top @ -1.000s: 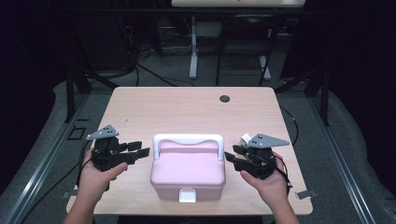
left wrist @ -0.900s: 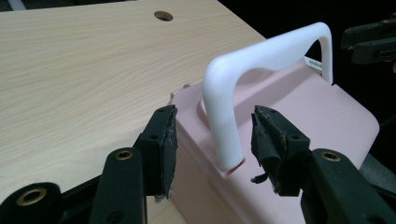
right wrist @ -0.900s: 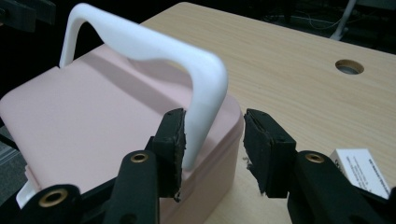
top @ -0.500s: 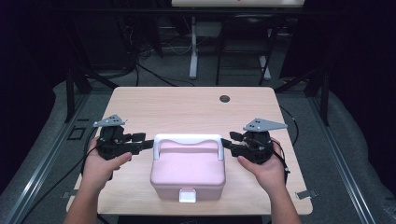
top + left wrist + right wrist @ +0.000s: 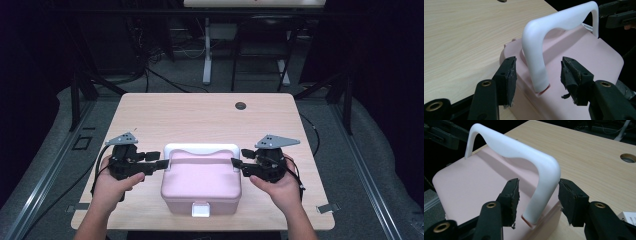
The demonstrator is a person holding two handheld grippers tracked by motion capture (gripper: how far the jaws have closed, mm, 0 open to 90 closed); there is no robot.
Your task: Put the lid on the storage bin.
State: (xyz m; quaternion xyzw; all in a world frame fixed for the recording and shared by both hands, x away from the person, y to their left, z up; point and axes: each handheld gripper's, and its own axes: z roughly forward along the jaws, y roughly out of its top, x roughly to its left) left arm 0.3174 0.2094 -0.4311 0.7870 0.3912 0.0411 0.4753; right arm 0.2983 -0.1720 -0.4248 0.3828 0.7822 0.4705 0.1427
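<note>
The desk around the pink carry box is bare apart from a cable hole at its far edge (well apart from the box). The box sits at the near middle, its upright white handle running left to right. The left gripper and right gripper each straddle a handle leg, jaws apart, gripping nothing.

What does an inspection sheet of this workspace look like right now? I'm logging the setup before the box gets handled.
Surface: light wood table, one round hole near the far edge.
Job's things: pink box at the near edge, lid down, white handle upright, white latch in front.
Clutter: nothing seen.
Grippers: left gripper and right gripper both open, each straddling one handle leg, pads apart from it.
Cables: one trails from each gripper; more lie on the floor beyond.
Surroundings: dark room, grey floor, a second table behind.
</note>
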